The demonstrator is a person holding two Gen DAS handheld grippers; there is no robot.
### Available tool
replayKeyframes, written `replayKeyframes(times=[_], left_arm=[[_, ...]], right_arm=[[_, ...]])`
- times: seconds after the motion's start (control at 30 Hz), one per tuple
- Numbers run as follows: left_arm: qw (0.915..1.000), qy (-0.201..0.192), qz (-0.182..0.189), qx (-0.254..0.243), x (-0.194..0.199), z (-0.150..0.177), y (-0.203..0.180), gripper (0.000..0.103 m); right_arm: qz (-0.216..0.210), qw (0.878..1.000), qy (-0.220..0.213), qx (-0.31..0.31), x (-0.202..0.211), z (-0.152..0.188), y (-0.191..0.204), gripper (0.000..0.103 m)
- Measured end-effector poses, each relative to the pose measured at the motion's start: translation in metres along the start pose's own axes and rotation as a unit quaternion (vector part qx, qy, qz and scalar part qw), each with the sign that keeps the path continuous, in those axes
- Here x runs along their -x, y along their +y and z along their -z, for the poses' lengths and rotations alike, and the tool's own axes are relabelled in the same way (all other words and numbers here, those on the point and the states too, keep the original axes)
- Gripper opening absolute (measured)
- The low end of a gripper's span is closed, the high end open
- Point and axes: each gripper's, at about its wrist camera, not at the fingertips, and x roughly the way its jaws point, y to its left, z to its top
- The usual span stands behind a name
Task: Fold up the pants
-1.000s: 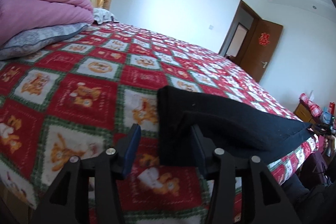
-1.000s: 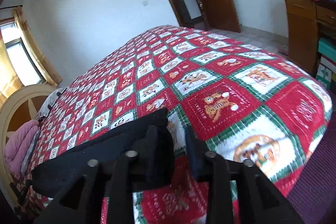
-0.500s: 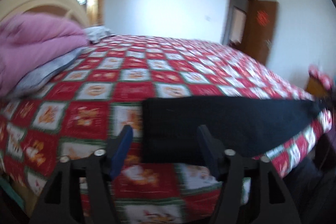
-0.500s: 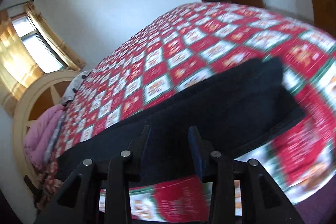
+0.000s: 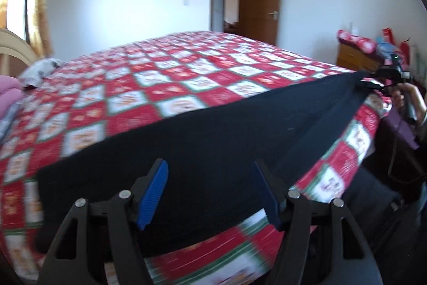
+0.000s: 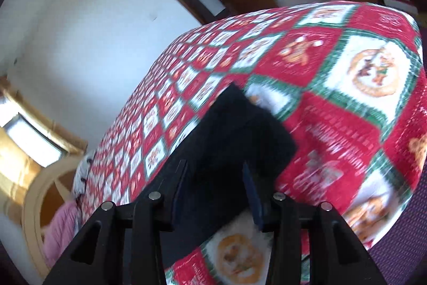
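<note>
In your left wrist view, your left gripper stands wide, with its two blue pads well apart and nothing between them. The black pants lie flat on the red checkered bedspread, close to the near edge of the bed, and they pass under and in front of the open fingers. Their long axis runs along this edge, from the wide end at the lower left of the picture to the narrow end at the upper right. A fold line goes along the cloth toward this narrow end. There, far to the right, you see your right gripper at the tip of the pants, with your hand behind it; from this view you cannot tell if it holds the cloth. Behind the bed there is an open brown door, and a wooden cabinet stands at the right. In your right wrist view, which is tilted and a little blurred, your right gripper is also open, with a clear gap between the fingers. The end of the pants lies on the bedspread just in front of the fingers and between them, but the pads do not press it. From here the pants stretch back toward the lower left, toward the cream headboard.
</note>
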Motion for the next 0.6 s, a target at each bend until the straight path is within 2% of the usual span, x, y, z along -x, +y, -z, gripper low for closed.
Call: replayKeyframes(times=[0.17,0.37,0.47,0.5,0.53,0.6], left_arm=[[0.9989,0.02,0.035,-0.022,-0.033,-0.008,-0.044,0.053],[0.9939,0.045,0.061,-0.08,-0.064,-0.013,-0.089,0.053],[0.9927,0.074,0.061,-0.073,-0.084,-0.01,-0.087,0.053],[0.9929,0.079,0.062,-0.064,-0.088,-0.009,-0.084,0.053],[0.9933,0.075,0.066,-0.057,-0.088,-0.007,-0.082,0.052],[0.9934,0.073,0.068,-0.056,-0.086,-0.006,-0.082,0.052]], right_arm=[[-0.008,1.0,-0.024,0.002,0.004,-0.014,-0.004,0.043],[-0.028,0.999,-0.007,-0.019,-0.008,-0.028,-0.006,0.043],[-0.017,1.0,-0.007,-0.02,-0.017,-0.038,-0.002,0.041],[-0.019,0.999,-0.009,-0.024,-0.02,-0.041,-0.001,0.018],[-0.028,0.999,-0.009,-0.023,-0.022,-0.045,0.002,0.003],[-0.04,0.999,-0.015,-0.001,-0.021,-0.052,0.015,0.003]])
